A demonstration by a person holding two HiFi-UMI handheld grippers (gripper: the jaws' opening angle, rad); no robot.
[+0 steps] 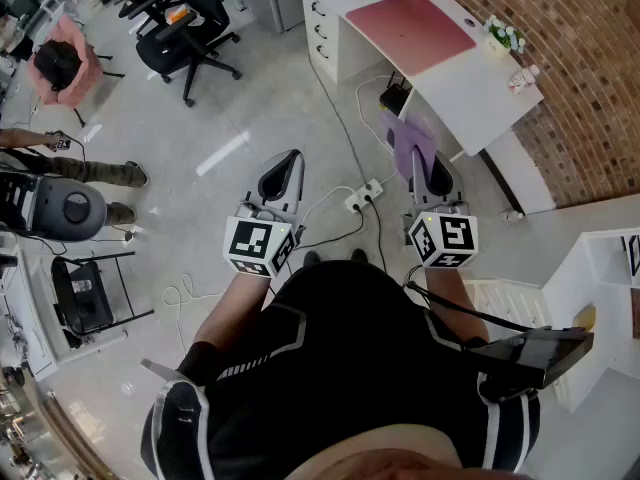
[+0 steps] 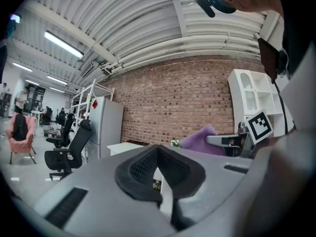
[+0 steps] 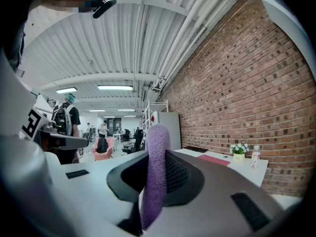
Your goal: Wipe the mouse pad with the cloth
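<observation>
Purple cloth [image 1: 410, 143] is clamped between the jaws of the right gripper [image 1: 428, 173]. In the right gripper view it stands as an upright fold between the two dark pads and rises above them. In the head view its free end hangs beyond the jaw tips, at centre right of the frame. The gripped part is hidden under the gripper body.

The left gripper [image 1: 283, 168] sits at centre left of the head view. Its jaws are brought together with nothing between them, and only a thin slit of background shows below the pads.

The mouse pad [image 1: 408, 30] is a pink-red rectangle lying flat on the white tabletop [image 1: 470, 93] at the upper right of the head view. It is apart from the cloth, and neither gripper touches it. The right gripper view shows the pad only as a thin, edge-on strip at centre right. The left gripper view does not show it clearly.

Beyond the pad, along the tabletop edge nearest the brick wall [image 1: 570, 78], stand a small flower pot [image 1: 505, 36] and a small bottle [image 1: 524, 76]. A dark item at the top edge of the frame is cut off and cannot be identified.

On the floor between the two grippers lies a white power strip [image 1: 362, 196] with cables running from it. A black office chair [image 1: 190, 28] stands at the upper left. The person's dark-clothed torso [image 1: 350, 368] fills the lower centre and hides the floor beneath.
</observation>
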